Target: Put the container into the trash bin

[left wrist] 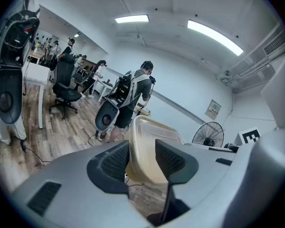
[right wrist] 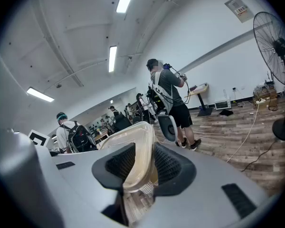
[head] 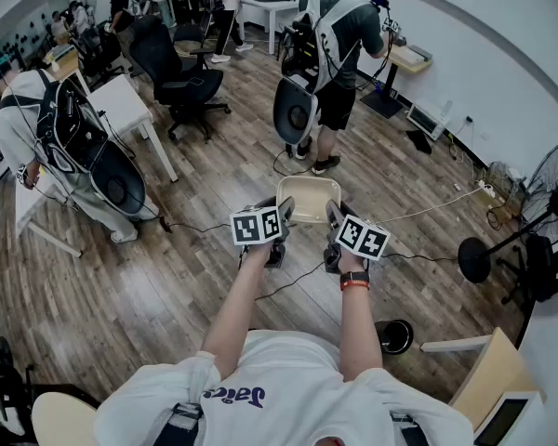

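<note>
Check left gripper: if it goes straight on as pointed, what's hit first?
The left gripper is shut on the rim of the container, which moves with it. Past that, likely the wooden floor, short of the standing person; depth is unclear.

Your left gripper [head: 283,217] and right gripper [head: 333,217] sit side by side, with the beige rectangular plastic container [head: 309,197] between them and reaching just ahead. Left jaws are clamped on its left wall, right jaws on its right wall. The container hangs above the wood-plank floor [head: 214,184]. Straight ahead of both grippers, well apart: a person in a grey T-shirt [head: 339,35]. Ahead-left of the left gripper: black office chair [head: 181,72]. Further left is a white table [head: 130,110], and a person carrying a black backpack [head: 65,147] stands beside it. Far right of the right gripper: black pedestal fan [head: 539,221]. A white cable [head: 437,207] lies on the floor between the right gripper and the fan.
</note>
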